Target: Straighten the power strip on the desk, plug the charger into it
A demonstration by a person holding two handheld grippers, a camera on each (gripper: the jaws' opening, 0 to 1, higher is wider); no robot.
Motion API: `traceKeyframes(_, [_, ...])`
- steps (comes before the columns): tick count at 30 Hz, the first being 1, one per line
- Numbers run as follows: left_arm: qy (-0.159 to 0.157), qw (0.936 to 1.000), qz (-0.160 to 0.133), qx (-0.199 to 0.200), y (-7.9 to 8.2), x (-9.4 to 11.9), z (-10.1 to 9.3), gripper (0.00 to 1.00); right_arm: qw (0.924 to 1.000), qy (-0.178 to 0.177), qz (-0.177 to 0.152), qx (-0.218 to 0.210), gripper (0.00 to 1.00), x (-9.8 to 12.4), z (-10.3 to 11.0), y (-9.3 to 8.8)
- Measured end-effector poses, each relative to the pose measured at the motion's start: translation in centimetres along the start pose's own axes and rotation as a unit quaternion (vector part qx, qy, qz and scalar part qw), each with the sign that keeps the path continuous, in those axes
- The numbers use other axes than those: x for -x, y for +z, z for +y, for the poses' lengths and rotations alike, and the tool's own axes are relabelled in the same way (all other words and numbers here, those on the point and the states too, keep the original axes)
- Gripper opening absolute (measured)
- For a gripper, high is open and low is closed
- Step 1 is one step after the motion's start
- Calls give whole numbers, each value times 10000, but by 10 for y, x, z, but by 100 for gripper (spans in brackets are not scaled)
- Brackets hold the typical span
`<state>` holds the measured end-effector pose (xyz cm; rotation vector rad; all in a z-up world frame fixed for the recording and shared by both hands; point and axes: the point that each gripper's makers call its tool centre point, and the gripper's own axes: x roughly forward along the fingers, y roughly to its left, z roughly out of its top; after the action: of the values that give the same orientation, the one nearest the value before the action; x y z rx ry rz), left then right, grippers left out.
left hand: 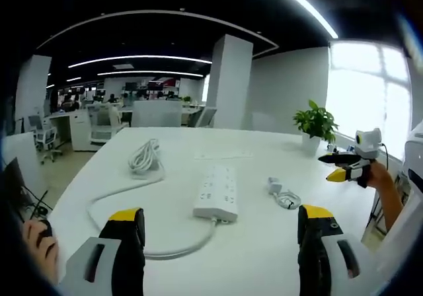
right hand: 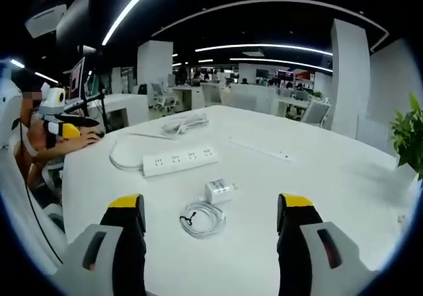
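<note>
In the left gripper view, the left gripper (left hand: 221, 226) is closest to us. Its two jaws have yellow tips and black pads. They are spread wide apart and hold nothing. They hang over the near edge of the big white tabletop (left hand: 264, 164).

Just past the jaws lies the white power strip (left hand: 217, 191). It lies flat, with its long side pointing away from us and a bit slanted. Its white cord (left hand: 125, 197) comes out of the near end, bends in a big loop to the left, and ends in a coiled bundle (left hand: 145, 156) farther back on the left. To the right of the power strip, near it but not touching, is the small white charger (left hand: 275, 185) with its thin cable (left hand: 289, 199) rolled up beside it.

Far on the right stands a green plant (left hand: 316, 121) in a white pot. The right gripper (left hand: 344, 166) is held in the air at the right edge of the tabletop.

In the right gripper view, the right gripper's jaws are also spread wide and hold nothing. The charger sits just past them on the tabletop, with the rolled cable on the near side of it. The power strip lies a bit farther back and to the left. The left gripper (right hand: 66, 125) is held up at the far left, and I cannot tell its jaws there.
</note>
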<state>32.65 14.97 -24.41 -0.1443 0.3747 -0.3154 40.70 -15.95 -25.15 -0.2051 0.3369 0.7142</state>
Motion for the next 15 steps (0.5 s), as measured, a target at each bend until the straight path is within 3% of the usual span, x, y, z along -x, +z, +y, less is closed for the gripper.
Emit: traceKeyframes(15, [75,9999,29,-63,-2,3,1,96,9999,20,10,128,80,-3,2,0])
